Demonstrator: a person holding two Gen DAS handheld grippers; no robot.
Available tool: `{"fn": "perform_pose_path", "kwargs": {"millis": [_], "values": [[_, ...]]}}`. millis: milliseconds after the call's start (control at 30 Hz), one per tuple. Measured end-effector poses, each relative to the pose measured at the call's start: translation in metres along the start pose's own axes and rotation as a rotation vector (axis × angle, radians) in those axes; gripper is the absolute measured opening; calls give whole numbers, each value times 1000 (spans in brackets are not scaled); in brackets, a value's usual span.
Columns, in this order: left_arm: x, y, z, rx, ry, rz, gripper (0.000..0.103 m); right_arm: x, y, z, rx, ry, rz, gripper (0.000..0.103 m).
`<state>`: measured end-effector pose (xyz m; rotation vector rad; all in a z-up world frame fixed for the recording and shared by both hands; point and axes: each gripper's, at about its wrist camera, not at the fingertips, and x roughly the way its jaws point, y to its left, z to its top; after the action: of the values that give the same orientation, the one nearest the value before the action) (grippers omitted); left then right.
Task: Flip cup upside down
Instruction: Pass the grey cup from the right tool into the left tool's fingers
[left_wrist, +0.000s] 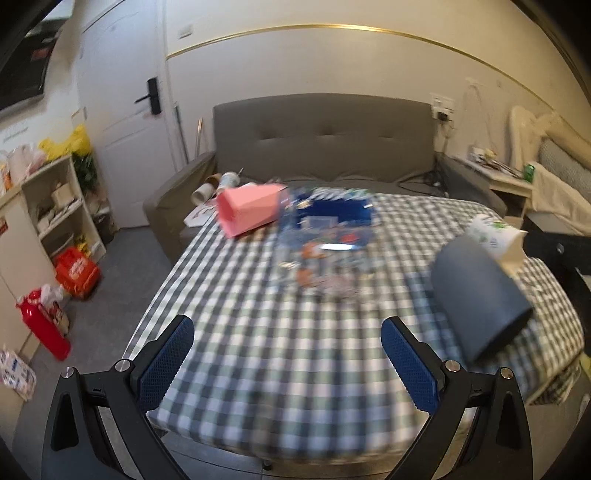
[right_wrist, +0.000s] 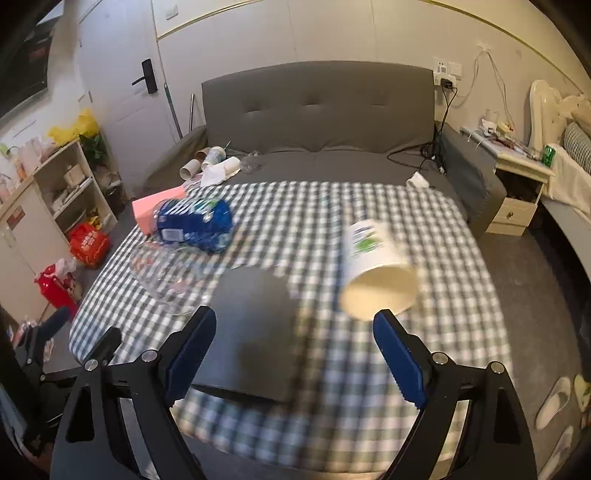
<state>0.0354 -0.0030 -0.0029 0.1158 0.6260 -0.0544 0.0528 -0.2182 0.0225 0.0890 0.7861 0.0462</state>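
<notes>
A white paper cup (right_wrist: 375, 271) with a green and blue print lies tipped on its side on the checked tablecloth (right_wrist: 332, 369), its open mouth toward me. In the left wrist view the cup (left_wrist: 496, 236) shows at the right, behind a dark cylinder (left_wrist: 480, 299). My right gripper (right_wrist: 295, 354) is open and empty, its right finger just below the cup's mouth. My left gripper (left_wrist: 288, 360) is open and empty over the near part of the table, well left of the cup.
A dark cylinder (right_wrist: 255, 332) lies between the right gripper's fingers. A blue plastic package (right_wrist: 194, 223), a pink box (right_wrist: 157, 206) and clear plastic (right_wrist: 162, 273) lie on the table's left. A grey sofa (right_wrist: 317, 110) stands behind; shelves (right_wrist: 70, 184) at left.
</notes>
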Motion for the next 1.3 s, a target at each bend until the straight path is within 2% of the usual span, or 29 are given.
{"fn": "perform_pose_path", "kwargs": {"millis": [133,267,433,567,700,867,967,1100,1167,1300], "values": [[-11,-35,26,41,12,-15,103,-16,-23,15,-68,-30,-45,87],[-4,-69,59,38,55,-34,103,-25,-46,25,-68,-81,-89,87],[31,-97,75,-32,182,-60,103,-13,-60,31,-141,-84,-131,87],[57,-114,76,-60,288,-83,103,-8,-75,30,-163,-90,-163,87],[74,-125,79,-71,359,-89,103,-7,-94,25,-107,-77,-155,87],[92,-136,80,-46,459,-102,96,-2,-102,21,-73,-48,-148,87],[99,-139,77,-14,507,-108,93,3,-98,18,-63,-19,-97,87],[102,-138,73,-7,531,-139,88,13,-87,13,-96,33,-41,87],[103,-137,73,-5,544,-181,83,12,-87,12,-95,15,-25,87],[102,-139,74,28,543,-209,75,2,-88,10,-92,-93,17,87]]}}
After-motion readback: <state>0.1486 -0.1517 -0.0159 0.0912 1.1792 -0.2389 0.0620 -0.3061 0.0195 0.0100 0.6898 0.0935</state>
